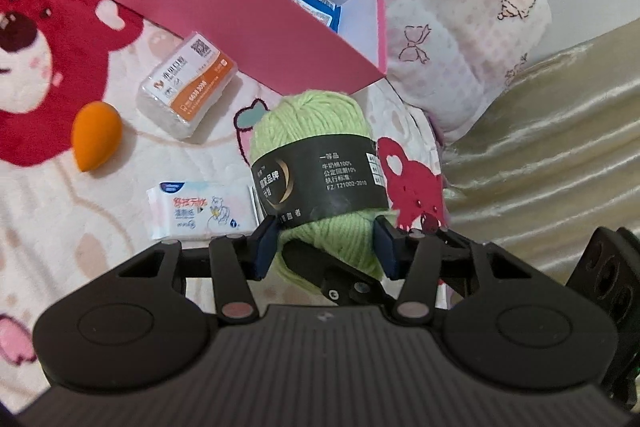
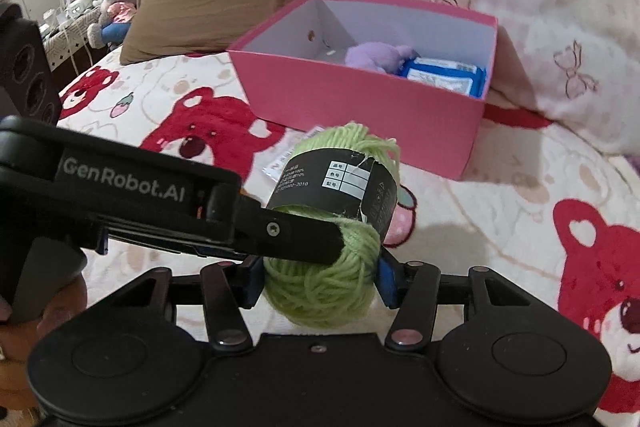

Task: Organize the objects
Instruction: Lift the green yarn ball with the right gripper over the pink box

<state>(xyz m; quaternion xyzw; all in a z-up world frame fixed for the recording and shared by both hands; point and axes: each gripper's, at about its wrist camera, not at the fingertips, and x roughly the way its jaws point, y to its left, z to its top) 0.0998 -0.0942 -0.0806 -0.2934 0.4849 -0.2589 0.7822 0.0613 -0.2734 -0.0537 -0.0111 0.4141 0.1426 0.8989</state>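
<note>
yarn (image 1: 316, 163) — both jaws clamped on its lower end | box (image 2: 360, 99) at 12 | lift clear of rim, drop at open left side — avoid snagging label

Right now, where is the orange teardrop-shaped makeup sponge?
In the left wrist view, the orange teardrop-shaped makeup sponge lies on the bear-print blanket, left of the clear plastic-wrapped packet and outside the pink cardboard box.

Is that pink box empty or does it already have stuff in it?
Not empty. The open pink box holds a purple plush toy and blue packets; the rest of its floor is hidden.
</note>
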